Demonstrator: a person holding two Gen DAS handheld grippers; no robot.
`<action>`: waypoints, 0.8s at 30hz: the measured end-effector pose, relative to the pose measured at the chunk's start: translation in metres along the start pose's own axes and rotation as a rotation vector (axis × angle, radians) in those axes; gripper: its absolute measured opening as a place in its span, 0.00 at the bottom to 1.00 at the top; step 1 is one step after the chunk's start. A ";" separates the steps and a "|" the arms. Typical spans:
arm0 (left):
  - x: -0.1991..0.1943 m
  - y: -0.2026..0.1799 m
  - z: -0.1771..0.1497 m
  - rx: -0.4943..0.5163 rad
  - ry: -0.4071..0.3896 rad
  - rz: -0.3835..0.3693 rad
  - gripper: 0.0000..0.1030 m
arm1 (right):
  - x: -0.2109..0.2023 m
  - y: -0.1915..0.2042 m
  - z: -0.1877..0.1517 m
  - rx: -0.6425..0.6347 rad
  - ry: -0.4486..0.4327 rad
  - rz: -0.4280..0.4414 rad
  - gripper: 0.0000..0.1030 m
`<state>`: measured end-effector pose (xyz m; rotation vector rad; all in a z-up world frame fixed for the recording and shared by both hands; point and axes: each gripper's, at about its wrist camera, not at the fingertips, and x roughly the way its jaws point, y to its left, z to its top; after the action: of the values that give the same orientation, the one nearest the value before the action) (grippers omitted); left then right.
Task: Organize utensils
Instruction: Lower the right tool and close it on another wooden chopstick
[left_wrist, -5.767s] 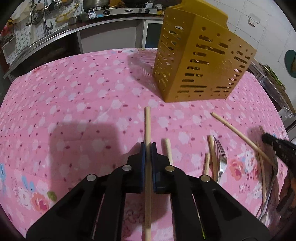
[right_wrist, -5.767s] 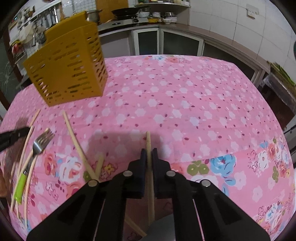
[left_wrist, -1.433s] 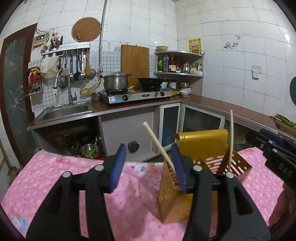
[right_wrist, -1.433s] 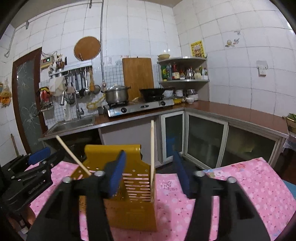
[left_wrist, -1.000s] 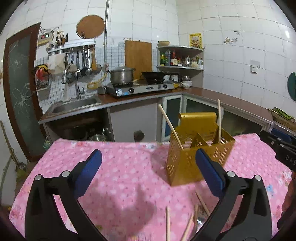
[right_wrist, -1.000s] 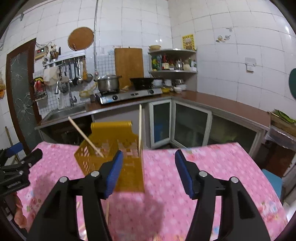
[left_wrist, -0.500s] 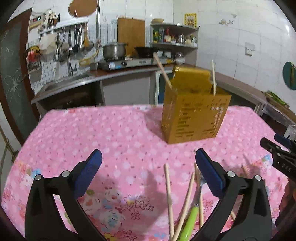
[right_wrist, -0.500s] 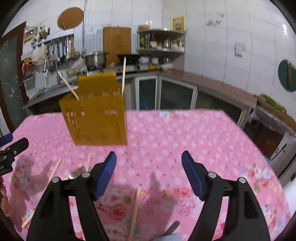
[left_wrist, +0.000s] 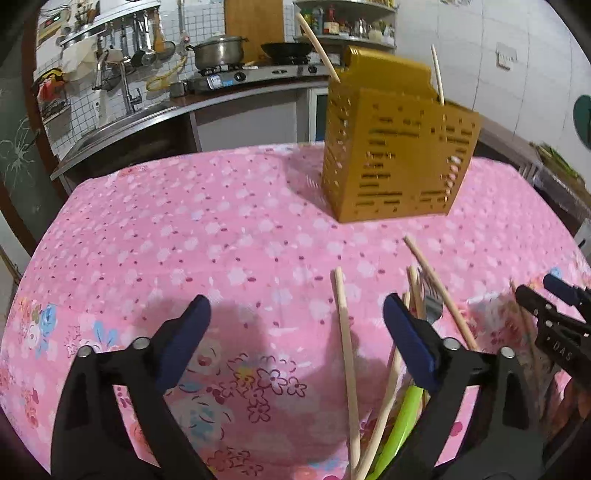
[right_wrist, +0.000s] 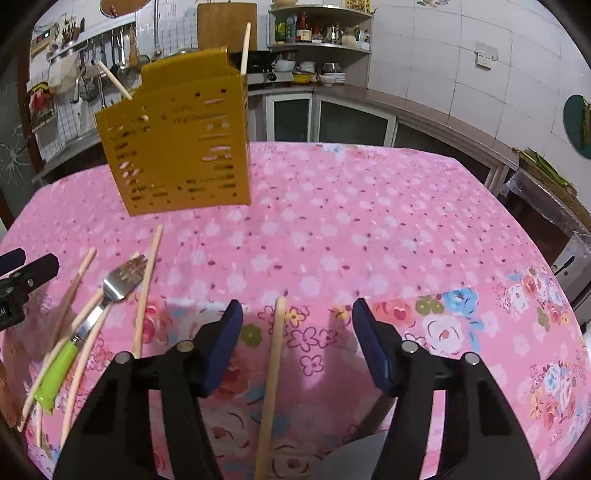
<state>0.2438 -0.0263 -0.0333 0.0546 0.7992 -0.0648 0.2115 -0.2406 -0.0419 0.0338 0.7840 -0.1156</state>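
On my left, the left gripper (left_wrist: 295, 328) hangs over the pink flowered tablecloth (left_wrist: 207, 236) with its jaws spread wide and nothing between them, a loose chopstick (left_wrist: 345, 354) lying on the cloth just inside its right finger. Further right lies a heap of chopsticks (left_wrist: 436, 288) with a green-handled fork (right_wrist: 92, 321) among them, and behind it stands the yellow slotted utensil holder (left_wrist: 399, 147) with two chopsticks already poking out of its top. On my right, the right gripper (right_wrist: 297, 328) is also wide apart and empty, poised over a single chopstick (right_wrist: 273, 373) that lies on the cloth between its fingers without touching either.
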 end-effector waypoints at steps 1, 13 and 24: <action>0.002 -0.001 -0.001 0.000 0.009 -0.006 0.85 | 0.002 0.000 -0.001 0.002 0.009 -0.003 0.55; 0.029 -0.013 -0.005 0.031 0.126 -0.055 0.60 | 0.011 -0.003 -0.005 0.018 0.082 0.011 0.37; 0.031 -0.013 -0.002 0.038 0.136 -0.033 0.45 | 0.011 0.000 -0.006 -0.002 0.095 0.021 0.27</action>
<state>0.2632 -0.0402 -0.0574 0.0828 0.9345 -0.1083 0.2156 -0.2412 -0.0540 0.0460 0.8782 -0.0934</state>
